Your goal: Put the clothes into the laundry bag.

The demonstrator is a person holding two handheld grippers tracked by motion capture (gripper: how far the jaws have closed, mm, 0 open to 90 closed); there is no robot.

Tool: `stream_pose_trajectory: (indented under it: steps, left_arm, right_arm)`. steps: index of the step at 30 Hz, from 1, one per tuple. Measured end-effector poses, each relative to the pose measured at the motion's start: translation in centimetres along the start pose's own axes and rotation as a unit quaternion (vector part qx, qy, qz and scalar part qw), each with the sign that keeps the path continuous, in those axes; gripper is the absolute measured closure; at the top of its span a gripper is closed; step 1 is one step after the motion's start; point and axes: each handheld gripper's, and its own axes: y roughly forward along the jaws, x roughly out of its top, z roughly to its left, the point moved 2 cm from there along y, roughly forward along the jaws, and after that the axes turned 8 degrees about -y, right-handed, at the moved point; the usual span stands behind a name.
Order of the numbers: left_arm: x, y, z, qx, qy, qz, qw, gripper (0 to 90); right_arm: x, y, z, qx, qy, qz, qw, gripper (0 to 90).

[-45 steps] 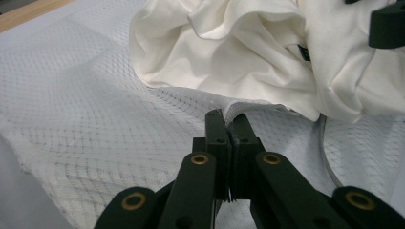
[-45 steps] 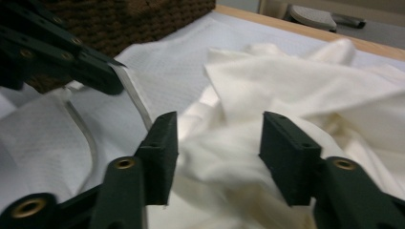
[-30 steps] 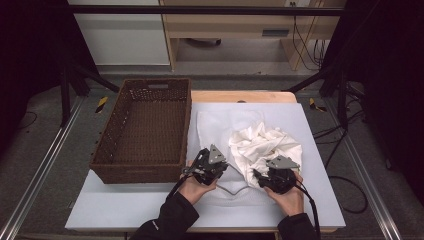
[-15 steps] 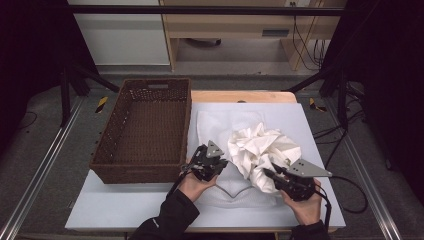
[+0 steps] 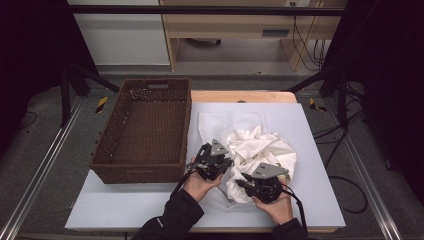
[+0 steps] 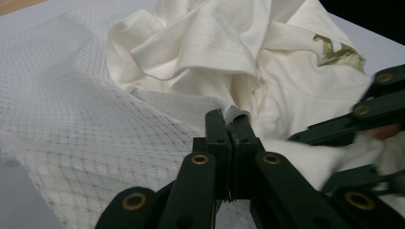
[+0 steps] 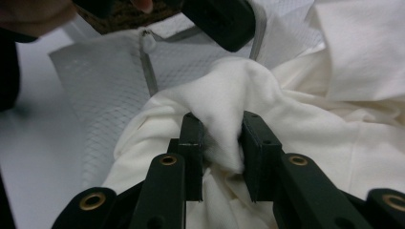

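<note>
A crumpled white garment lies on a white mesh bag spread over the white table top. My left gripper is shut on a thin edge of the mesh bag, with its jaws pressed together beside the garment. My right gripper sits at the garment's near edge. Its jaws have just been closing. They now pinch a thick fold of the garment in the right gripper. The mesh bag lies beyond that fold.
A dark brown wicker basket stands on the left half of the table, right next to the left hand. The white table top ends close in front of both hands. Cables trail on the floor at the right.
The right gripper swung out to the right, then came back left onto the garment's near edge and closed on a fold. The left gripper stayed put on the mesh.
</note>
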Motion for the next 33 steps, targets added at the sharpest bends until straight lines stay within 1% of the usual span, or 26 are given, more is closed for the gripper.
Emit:
stream_pose_trajectory:
  steps: [2, 4, 5, 7, 9, 10, 12, 13, 14, 15, 16, 17, 18, 19, 20, 22, 23, 24, 25, 26, 27, 28, 30, 31, 32, 33]
  left_arm:
    - [-0.2, 0.0, -0.2, 0.003, 0.007, 0.003, 1.0000, 89.4]
    - [-0.5, 0.0, -0.3, 0.003, 0.006, 0.001, 1.0000, 89.4]
    - [-0.6, -0.2, -0.2, -0.001, 0.003, -0.002, 1.0000, 89.4]
    - [-0.8, -0.6, -0.1, -0.002, 0.003, -0.007, 1.0000, 89.4]
    - [-1.2, -0.6, 0.2, 0.001, 0.000, -0.004, 1.0000, 89.4]
    - [-1.4, -0.5, 0.5, 0.001, -0.002, -0.002, 1.0000, 89.4]
    - [-1.8, -0.5, 1.0, -0.004, -0.009, -0.005, 0.9999, 89.4]
    - [-1.9, -0.6, 1.2, -0.005, -0.015, -0.008, 0.9999, 89.4]
    - [-1.9, -0.7, 1.4, -0.004, -0.018, -0.012, 0.9998, 89.4]
    - [-1.9, -0.9, 1.6, -0.002, -0.020, -0.014, 0.9997, 89.3]
    - [-1.9, -1.0, 1.9, -0.003, -0.025, -0.015, 0.9996, 89.3]
    - [-2.0, -1.0, 2.0, -0.003, -0.026, -0.015, 0.9995, 89.3]
    - [-2.0, -1.1, 2.1, -0.001, -0.027, -0.015, 0.9995, 89.3]
    - [-2.0, -1.1, 2.2, -0.001, -0.028, -0.016, 0.9995, 89.3]
    - [-2.0, -1.1, 2.2, 0.000, -0.028, -0.016, 0.9995, 89.3]
    - [-2.0, -1.1, 2.2, 0.002, -0.024, -0.016, 0.9996, 89.3]
    - [-2.0, -1.1, 2.1, 0.001, -0.025, -0.016, 0.9996, 89.3]
    - [-2.0, -1.1, 2.1, 0.002, -0.024, -0.015, 0.9996, 89.3]
    - [-1.9, -1.1, 2.1, 0.002, -0.022, -0.015, 0.9996, 89.3]
    - [-1.9, -1.1, 2.1, 0.002, -0.022, -0.015, 0.9997, 89.3]
    - [-1.8, -1.1, 2.0, 0.002, -0.021, -0.015, 0.9997, 89.3]
    - [-1.7, -1.1, 2.0, 0.002, -0.018, -0.014, 0.9997, 89.3]
    - [-1.6, -1.2, 1.9, 0.001, -0.017, -0.014, 0.9998, 89.3]
    - [-1.6, -1.2, 1.8, 0.002, -0.015, -0.013, 0.9998, 89.3]
    - [-1.6, -1.2, 1.8, 0.002, -0.014, -0.012, 0.9998, 89.3]
    - [-1.6, -1.2, 1.8, 0.002, -0.013, -0.012, 0.9998, 89.3]
  right_arm:
    - [-0.2, 1.4, 0.2, -0.010, -0.002, 0.026, 0.9996, 72.4]
    - [0.0, 2.3, 0.4, -0.025, 0.000, 0.035, 0.9991, 72.5]
    - [0.1, 2.5, 0.4, -0.032, 0.003, 0.035, 0.9989, 72.5]
    - [0.4, 2.8, 0.4, -0.057, 0.013, 0.026, 0.9980, 72.4]
    - [0.6, 3.6, 0.5, -0.079, 0.027, 0.020, 0.9963, 72.1]
    - [0.6, 3.9, 0.6, -0.083, 0.031, 0.022, 0.9958, 71.4]
    - [0.6, 4.4, 0.8, -0.089, 0.021, 0.027, 0.9954, 68.5]
    - [0.6, 4.4, 0.9, -0.084, 0.021, 0.023, 0.9959, 65.6]
    - [0.5, 4.1, 0.8, -0.072, 0.021, 0.015, 0.9971, 60.8]
    - [0.5, 3.7, 0.6, -0.055, 0.033, 0.002, 0.9980, 56.8]
    - [0.5, 3.1, 0.5, -0.036, 0.047, -0.015, 0.9982, 53.4]
    - [0.6, 2.2, 0.2, -0.015, 0.060, -0.034, 0.9975, 48.6]
    - [0.7, 1.6, 0.0, -0.004, 0.068, -0.044, 0.9967, 45.7]
    - [0.8, 0.7, -0.2, 0.000, 0.072, -0.059, 0.9957, 42.8]
    - [0.9, -0.2, -0.5, -0.006, 0.069, -0.069, 0.9952, 41.2]
    - [0.9, -1.9, -1.3, -0.032, 0.059, -0.073, 0.9951, 37.5]
    - [0.9, -2.6, -1.8, -0.045, 0.060, -0.077, 0.9942, 36.2]
    - [0.7, -3.2, -2.7, -0.067, 0.060, -0.076, 0.9931, 34.9]
    - [0.6, -3.3, -3.2, -0.083, 0.060, -0.069, 0.9923, 33.9]
    - [0.3, -3.2, -3.8, -0.094, 0.061, -0.056, 0.9921, 33.2]
    - [-0.3, -2.6, -4.4, -0.092, 0.067, -0.030, 0.9930, 32.9]
    - [-0.7, -2.0, -4.7, -0.089, 0.072, -0.016, 0.9933, 32.9]
    - [-1.7, -0.3, -4.9, -0.072, 0.079, 0.010, 0.9942, 34.3]
    - [-2.0, 0.4, -4.8, -0.064, 0.081, 0.014, 0.9946, 37.1]
    - [-2.1, 0.8, -4.8, -0.054, 0.086, 0.016, 0.9947, 42.5]
    - [-2.1, 1.0, -4.9, -0.048, 0.087, 0.016, 0.9949, 51.1]
